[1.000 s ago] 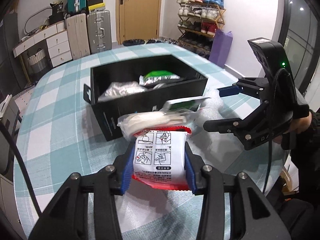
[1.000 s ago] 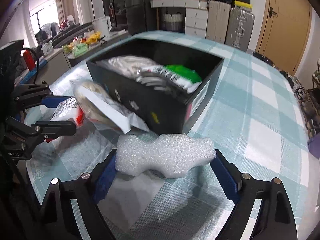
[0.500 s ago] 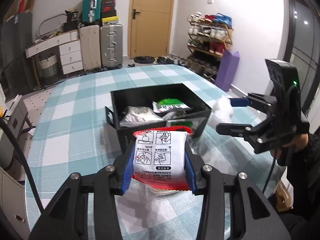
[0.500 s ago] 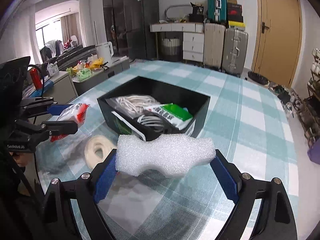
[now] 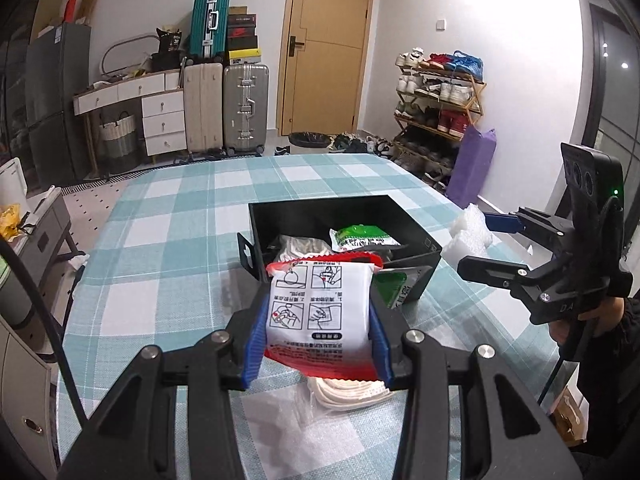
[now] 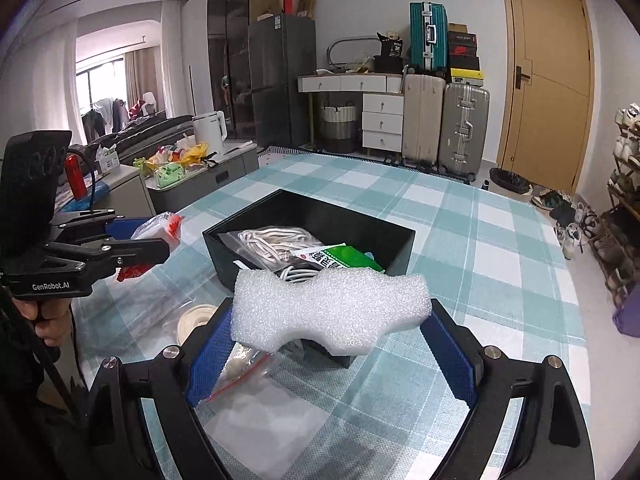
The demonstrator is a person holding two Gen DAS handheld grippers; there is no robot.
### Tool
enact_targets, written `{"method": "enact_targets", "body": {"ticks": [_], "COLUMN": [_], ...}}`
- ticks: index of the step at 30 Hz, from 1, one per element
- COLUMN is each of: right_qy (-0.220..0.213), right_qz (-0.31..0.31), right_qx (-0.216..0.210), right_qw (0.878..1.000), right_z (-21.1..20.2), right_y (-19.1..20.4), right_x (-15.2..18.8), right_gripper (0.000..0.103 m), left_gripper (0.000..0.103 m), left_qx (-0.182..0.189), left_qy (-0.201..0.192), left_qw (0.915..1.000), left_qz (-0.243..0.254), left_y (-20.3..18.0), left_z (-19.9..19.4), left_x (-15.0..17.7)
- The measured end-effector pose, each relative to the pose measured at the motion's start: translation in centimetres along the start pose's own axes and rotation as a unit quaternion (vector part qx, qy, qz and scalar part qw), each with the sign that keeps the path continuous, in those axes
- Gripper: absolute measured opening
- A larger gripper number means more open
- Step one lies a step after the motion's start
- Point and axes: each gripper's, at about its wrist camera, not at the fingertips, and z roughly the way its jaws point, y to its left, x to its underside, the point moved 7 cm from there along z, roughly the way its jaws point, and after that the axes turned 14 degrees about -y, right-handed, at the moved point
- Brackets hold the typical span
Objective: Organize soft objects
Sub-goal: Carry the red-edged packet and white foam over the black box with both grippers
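Left gripper (image 5: 318, 330): blue pads clamped on a white-and-red printed plastic packet (image 5: 320, 308), held above the teal-and-white checked table (image 5: 168, 248).
Right gripper (image 6: 330, 344): blue pads clamped on a white waisted foam block (image 6: 330, 310), also held above the table.
Black open rectangular box (image 6: 316, 216): mid-table, containing a clear bag of white cord (image 6: 272, 244) and a green-and-white pouch (image 6: 340, 260).
Bagged white roll (image 6: 196, 318): on the table by the box's near corner.
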Motion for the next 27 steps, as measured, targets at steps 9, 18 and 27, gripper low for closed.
{"method": "enact_targets", "body": {"ticks": [9, 18, 27], "right_qy": [-0.023, -0.047, -0.053], "right_qz": [0.02, 0.043, 0.048], "right_qx": [-0.009, -0.011, -0.008], "right_qw": [0.999, 0.998, 0.997], "right_z": [-1.0, -1.9, -1.4], "right_y": [0.5, 0.4, 0.2], "right_x": [-1.3, -3.0, -4.3], "right_gripper": [0.091, 0.091, 0.091], "left_gripper": [0.043, 0.043, 0.043], "left_qx": [-0.016, -0.026, -0.026], "left_qy": [-0.01, -0.023, -0.033], "left_qw": [0.9998, 0.9991, 0.9988], "left_qz": [-0.011, -0.026, -0.025], "left_y": [1.0, 2.0, 2.0], "left_z": [0.6, 1.5, 2.7], "left_x": [-0.6, -2.1, -3.8]}}
